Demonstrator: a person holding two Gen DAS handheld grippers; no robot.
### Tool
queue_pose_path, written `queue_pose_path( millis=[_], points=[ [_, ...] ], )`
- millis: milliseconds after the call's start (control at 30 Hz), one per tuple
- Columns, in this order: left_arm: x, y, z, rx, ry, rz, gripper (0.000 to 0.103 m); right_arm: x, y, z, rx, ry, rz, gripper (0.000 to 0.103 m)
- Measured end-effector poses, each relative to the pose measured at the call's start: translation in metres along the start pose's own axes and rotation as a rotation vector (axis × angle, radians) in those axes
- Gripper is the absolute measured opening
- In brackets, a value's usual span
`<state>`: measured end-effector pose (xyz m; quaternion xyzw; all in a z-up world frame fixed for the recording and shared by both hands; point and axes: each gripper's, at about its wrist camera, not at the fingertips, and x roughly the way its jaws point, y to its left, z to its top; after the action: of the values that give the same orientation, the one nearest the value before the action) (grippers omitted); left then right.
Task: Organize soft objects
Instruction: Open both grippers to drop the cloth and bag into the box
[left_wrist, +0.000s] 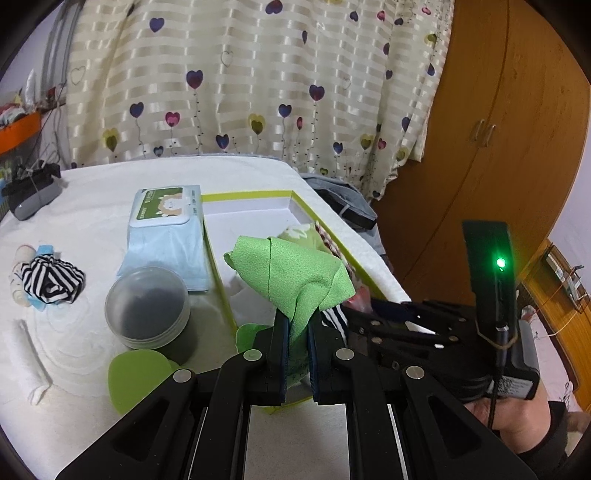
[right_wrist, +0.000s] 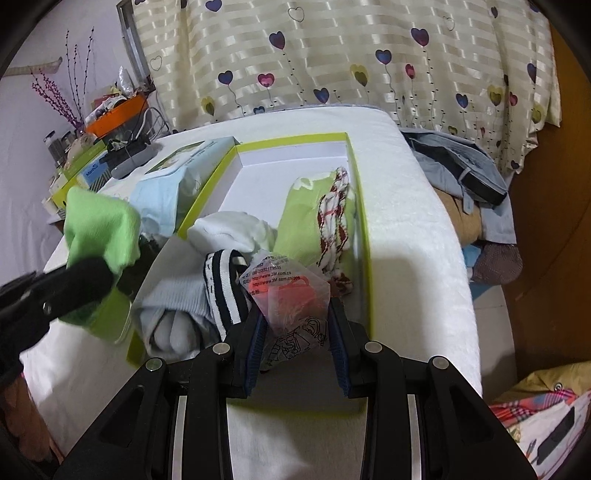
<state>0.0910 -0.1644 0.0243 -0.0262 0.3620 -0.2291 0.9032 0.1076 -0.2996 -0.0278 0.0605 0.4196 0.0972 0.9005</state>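
My left gripper (left_wrist: 297, 317) is shut on a bright green cloth (left_wrist: 291, 273), which it holds up over the near left corner of the lime-rimmed white box (left_wrist: 251, 210). In the right wrist view it shows blurred at the left with that green cloth (right_wrist: 99, 225). My right gripper (right_wrist: 295, 310) is shut on a clear plastic packet (right_wrist: 288, 295) with orange pieces inside, low over the box's near end. Inside the box (right_wrist: 291, 155) lie a white sock (right_wrist: 229, 229), a green soft item (right_wrist: 299, 221), a red-and-white knit (right_wrist: 336, 218) and a pale sock with a striped cuff (right_wrist: 218, 291).
Left of the box on the white-covered table are a pack of wipes (left_wrist: 166, 229), a grey round jar (left_wrist: 147, 306), a black-and-white striped fabric piece (left_wrist: 51, 277), a rolled white cloth (left_wrist: 29, 354) and flat green pieces (left_wrist: 136, 376). Piled clothes (right_wrist: 461, 173) lie beyond the table's right edge.
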Motion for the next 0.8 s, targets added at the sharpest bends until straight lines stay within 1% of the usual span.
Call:
queue_pose_path(
  millis=[133, 300, 333, 400, 500, 667, 733, 800],
  points=[
    [0.004, 0.003, 0.002, -0.004, 0.001, 0.008, 0.008, 0.011, -0.001, 0.011, -0.004, -0.008, 0.0, 0.034],
    [0.009, 0.006, 0.005, -0.01, 0.009, 0.014, 0.008, 0.018, -0.002, 0.021, -0.024, -0.019, -0.012, 0.039],
    [0.008, 0.006, 0.005, -0.011, 0.009, 0.014, 0.008, 0.017, -0.002, 0.022, -0.027, -0.024, -0.018, 0.04],
    [0.008, 0.006, 0.005, -0.011, 0.008, 0.015, 0.008, 0.007, -0.001, 0.022, -0.034, -0.051, -0.021, 0.046],
    [0.007, 0.007, 0.005, -0.014, 0.001, 0.015, 0.008, -0.009, 0.0, 0.02, -0.036, -0.086, -0.024, 0.047],
    [-0.004, 0.009, 0.002, -0.015, -0.015, 0.017, 0.008, -0.031, 0.007, 0.009, -0.032, -0.112, -0.016, 0.047],
    [-0.009, 0.011, 0.001, -0.017, -0.023, 0.021, 0.008, -0.034, 0.015, 0.002, -0.039, -0.096, 0.017, 0.047],
    [-0.013, 0.012, 0.0, -0.018, -0.026, 0.027, 0.009, -0.027, 0.028, -0.005, -0.076, -0.044, 0.046, 0.047]
  ],
)
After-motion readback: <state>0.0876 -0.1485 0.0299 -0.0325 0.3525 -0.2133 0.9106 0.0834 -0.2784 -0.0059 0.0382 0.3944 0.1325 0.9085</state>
